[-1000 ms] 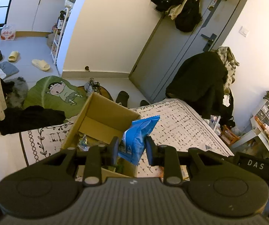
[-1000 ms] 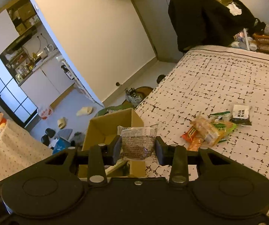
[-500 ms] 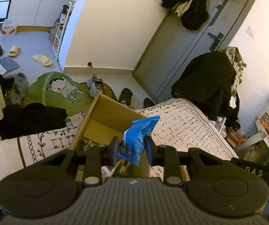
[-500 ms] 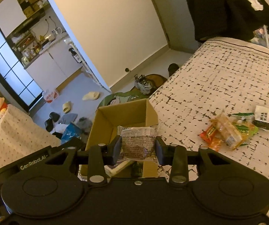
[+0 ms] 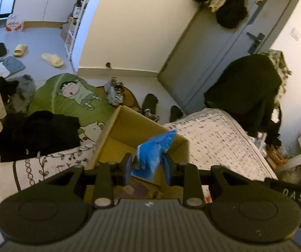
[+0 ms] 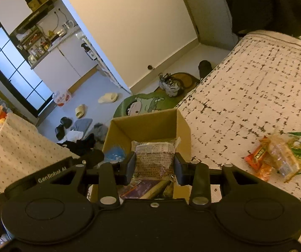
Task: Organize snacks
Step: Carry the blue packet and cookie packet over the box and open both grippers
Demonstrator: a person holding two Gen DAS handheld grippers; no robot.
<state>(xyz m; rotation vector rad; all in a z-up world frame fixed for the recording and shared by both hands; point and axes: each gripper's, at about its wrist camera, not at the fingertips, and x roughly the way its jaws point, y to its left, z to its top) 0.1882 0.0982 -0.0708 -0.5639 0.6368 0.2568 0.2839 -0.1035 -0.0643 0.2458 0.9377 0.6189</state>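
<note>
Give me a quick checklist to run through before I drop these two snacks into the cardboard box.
1. Left tongs gripping the blue packet: ok.
2. Right tongs gripping the clear wrapped snack: ok.
3. Cardboard box open at the top: ok.
4. Both snacks held over the box opening: ok, judging by each view.
5. Room left inside the box: cannot tell; wrappers already lie at the bottom.
6. Other snacks waiting on the bed: ok, still there.

We have carried both grippers closer over the cardboard box [image 6: 150,126]: the blue snack packet [image 5: 152,153] and the clear-wrapped snack [image 6: 154,157] now hang above its opening, and more of its contents show below.
</note>
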